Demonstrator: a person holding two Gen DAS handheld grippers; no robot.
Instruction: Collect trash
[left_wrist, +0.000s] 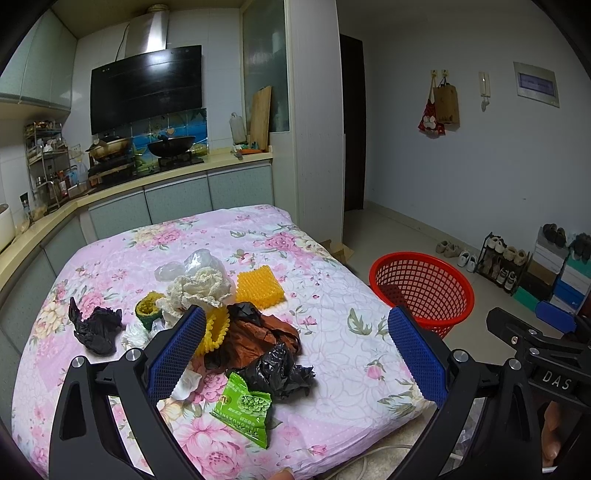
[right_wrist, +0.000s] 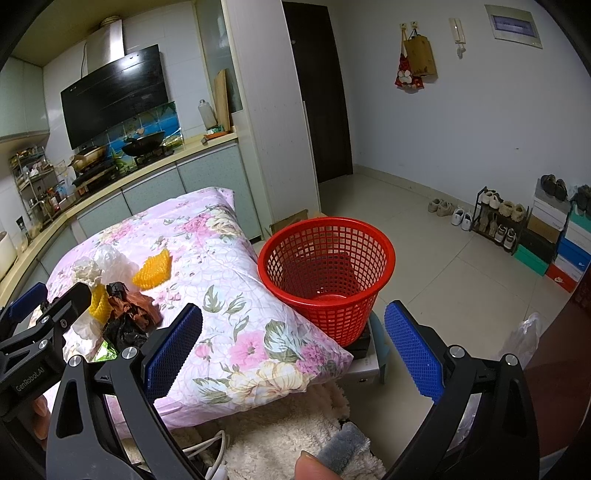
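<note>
Currently both the left gripper and right gripper are held wide open, empty. Crumpled trash is seen piled on the floral quilt, with the red basket at its three o'clock.

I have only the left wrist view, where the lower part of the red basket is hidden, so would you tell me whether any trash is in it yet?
Observer: In the right wrist view the red basket looks empty; its bare bottom shows through the mesh.
Operator: Thank you. Does it stand on the floor?
Observer: No. It sits on a dark box stacked on a white box, right beside the corner of the floral quilt.
Operator: And are the right tongs free?
Observer: Yes, the right tongs are open and hold nothing, aimed between the quilt's corner and the basket.
</note>
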